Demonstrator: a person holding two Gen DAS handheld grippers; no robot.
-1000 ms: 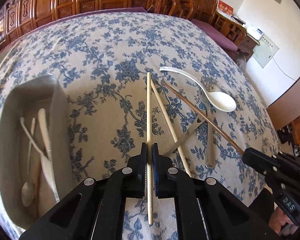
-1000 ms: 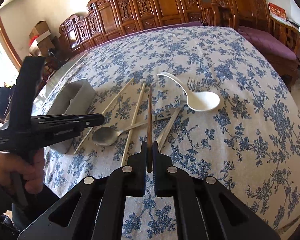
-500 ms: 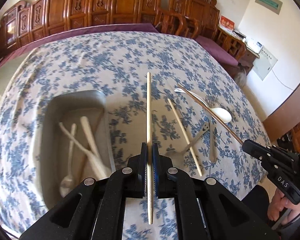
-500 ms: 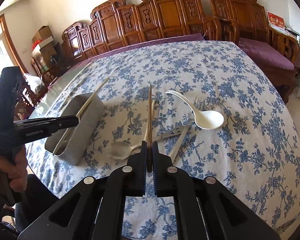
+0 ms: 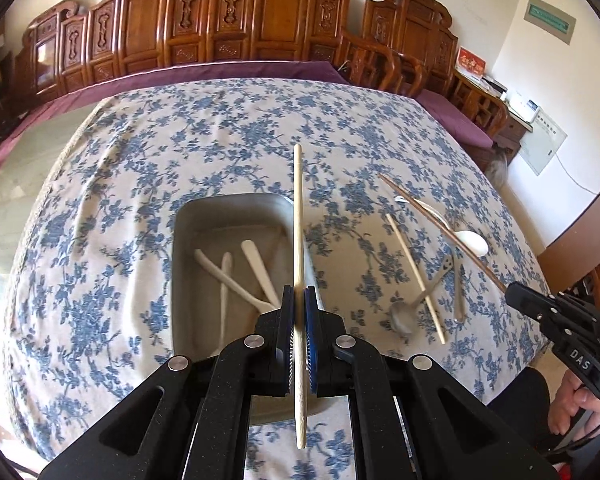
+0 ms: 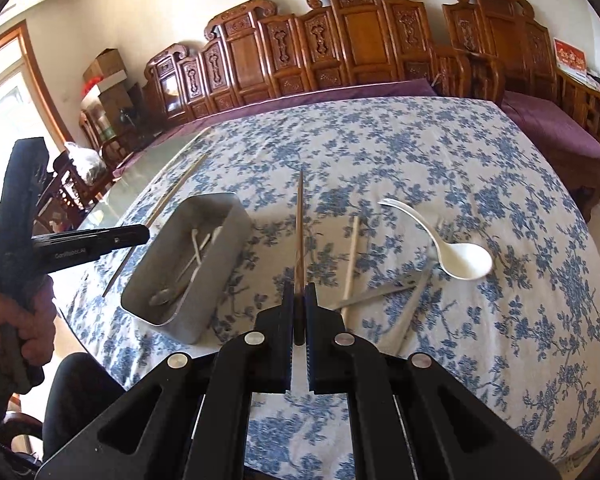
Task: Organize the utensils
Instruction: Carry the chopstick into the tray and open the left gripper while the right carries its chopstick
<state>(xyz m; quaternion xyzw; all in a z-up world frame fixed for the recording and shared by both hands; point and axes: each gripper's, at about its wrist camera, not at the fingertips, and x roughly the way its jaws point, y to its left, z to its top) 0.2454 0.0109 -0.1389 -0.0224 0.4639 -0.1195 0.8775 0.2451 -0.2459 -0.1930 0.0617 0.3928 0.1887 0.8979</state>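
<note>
Evidently mid-transfer, the left gripper [image 5: 299,344] pinched a pale chopstick [image 5: 298,216] above the metal tray [image 5: 228,205] near the table's left edge, the right gripper [image 6: 299,320] clamped a dark chopstick [image 6: 299,232], and release into the tray seemingly came next.

Both tongs are matte black plastic with speckled, triangular cut-out arms, round silver screw heads and blue ribbed pads. The left tongs [image 5: 299,312] bear small white lettering in the right wrist view; the right tongs [image 6: 299,312] read "DAS". The person wears dark clothing.
</note>
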